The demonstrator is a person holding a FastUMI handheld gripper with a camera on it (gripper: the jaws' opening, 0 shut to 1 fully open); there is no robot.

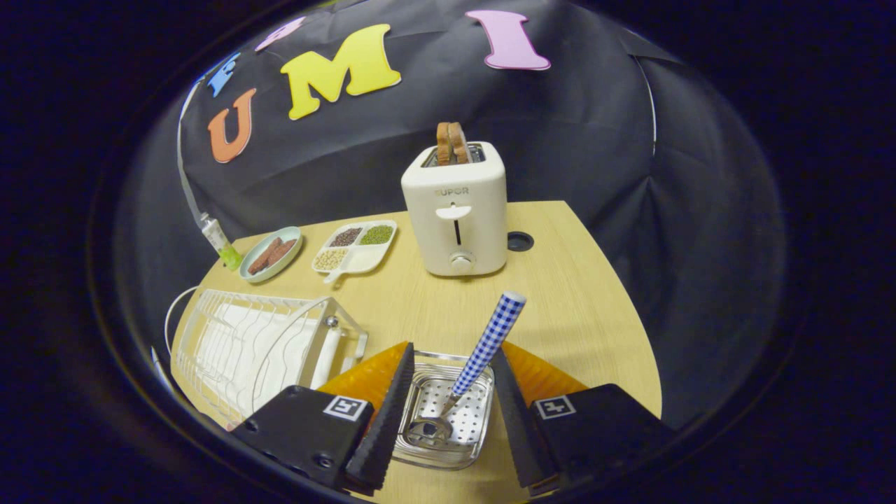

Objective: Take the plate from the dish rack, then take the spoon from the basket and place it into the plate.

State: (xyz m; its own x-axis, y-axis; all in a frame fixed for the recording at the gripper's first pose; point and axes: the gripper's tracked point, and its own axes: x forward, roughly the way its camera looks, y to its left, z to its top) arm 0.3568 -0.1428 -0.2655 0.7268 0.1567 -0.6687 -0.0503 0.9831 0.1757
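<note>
The gripper (448,392) stood released, its fingers spread wide to either side of the metal basket (420,451) and pressing on nothing; between them the spoon (470,364) leaned in that perforated basket, bowl down on its floor and checked handle slanting up and away beyond the fingertips. Just beside the left finger sat the white wire dish rack (245,343) on the wooden table (588,315); I could not tell whether a plate stood in it. Farther off were a cream toaster (456,210) with bread (452,143) in its slot, a divided tray of grains (355,246), and a small dish (271,253) of brown pieces.
</note>
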